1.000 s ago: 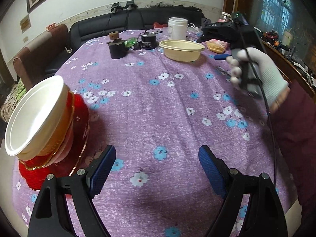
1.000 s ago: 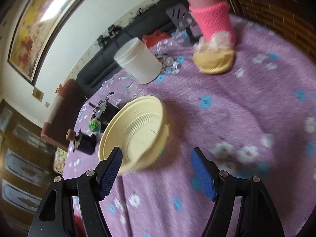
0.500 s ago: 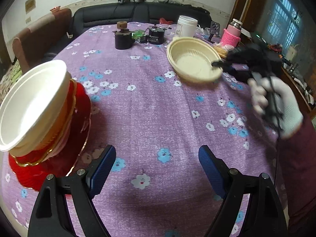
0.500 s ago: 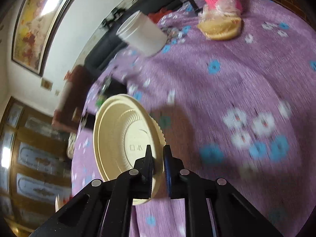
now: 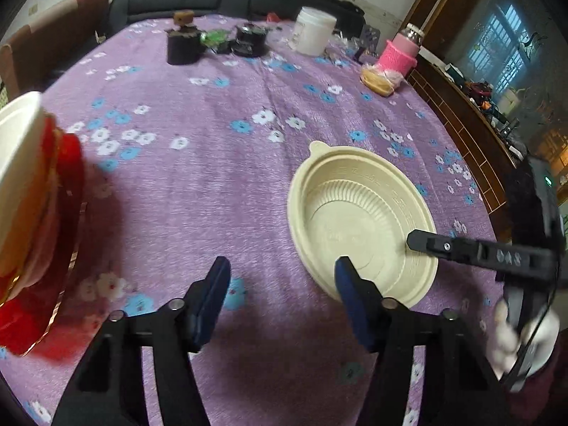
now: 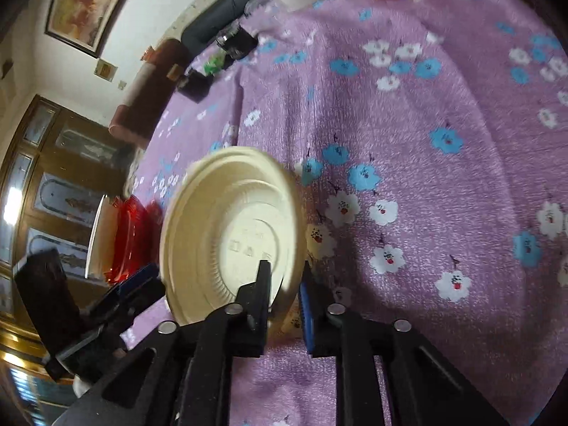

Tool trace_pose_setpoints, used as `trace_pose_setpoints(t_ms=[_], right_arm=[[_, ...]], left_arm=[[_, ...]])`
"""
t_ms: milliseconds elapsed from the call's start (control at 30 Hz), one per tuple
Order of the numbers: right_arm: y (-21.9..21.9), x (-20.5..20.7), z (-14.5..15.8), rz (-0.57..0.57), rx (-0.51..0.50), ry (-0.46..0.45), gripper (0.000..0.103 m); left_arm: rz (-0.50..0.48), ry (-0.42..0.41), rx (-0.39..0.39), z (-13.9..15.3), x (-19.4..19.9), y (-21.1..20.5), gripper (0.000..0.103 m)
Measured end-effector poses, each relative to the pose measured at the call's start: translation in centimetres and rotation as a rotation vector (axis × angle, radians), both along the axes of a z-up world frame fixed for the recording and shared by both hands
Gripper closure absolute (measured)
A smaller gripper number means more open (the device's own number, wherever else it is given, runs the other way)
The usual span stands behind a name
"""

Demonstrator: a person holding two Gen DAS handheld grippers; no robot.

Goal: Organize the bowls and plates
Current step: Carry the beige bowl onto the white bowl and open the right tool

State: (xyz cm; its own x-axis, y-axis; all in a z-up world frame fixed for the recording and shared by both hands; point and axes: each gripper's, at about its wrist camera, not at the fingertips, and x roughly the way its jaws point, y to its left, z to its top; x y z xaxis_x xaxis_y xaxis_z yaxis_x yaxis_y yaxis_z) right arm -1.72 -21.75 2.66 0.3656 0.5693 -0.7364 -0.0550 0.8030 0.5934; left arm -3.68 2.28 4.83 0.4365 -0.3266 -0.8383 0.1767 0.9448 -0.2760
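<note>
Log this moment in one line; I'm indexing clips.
right gripper: jaws around cream bowl rim, just reopened | left gripper: empty, closing | stack: left

Cream ribbed plastic bowl: round, small rim tab, empty, opening up, on purple floral surface. White bowl topmost in tilted stack on red gold-rimmed plates, well apart at surface's left edge.

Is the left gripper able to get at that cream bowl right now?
Probably yes. The cream bowl sits just ahead and right of the left gripper, with bare tablecloth between. The right gripper straddles the far rim, leaving the near rim free.
</note>
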Motion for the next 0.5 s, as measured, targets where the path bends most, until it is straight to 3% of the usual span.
trace_pose_setpoints(t_ms=[167,367,467,500], right_arm=[[0.5,-0.8,0.3,-0.039,-0.082,-0.073,0.076],[0.8,-1.1,0.2,-0.081,-0.092,-0.105,0.076],[1.1,-1.5,0.1,-0.087,-0.092,-0.11,0.076],[1.3,-1.7,0.2,-0.085,-0.097,-0.113,0.076]], left_arm=[[0.023,0.016,0.026,-0.2,1.7,-0.6,0.043],[0.008,0.038,0.059,-1.2,2.6,-1.6,0.044],[-0.007,0.056,0.045,-1.7,2.3,-2.1,0.057],[-0.018,0.062,0.039,-1.8,2.2,-2.4,0.068]])
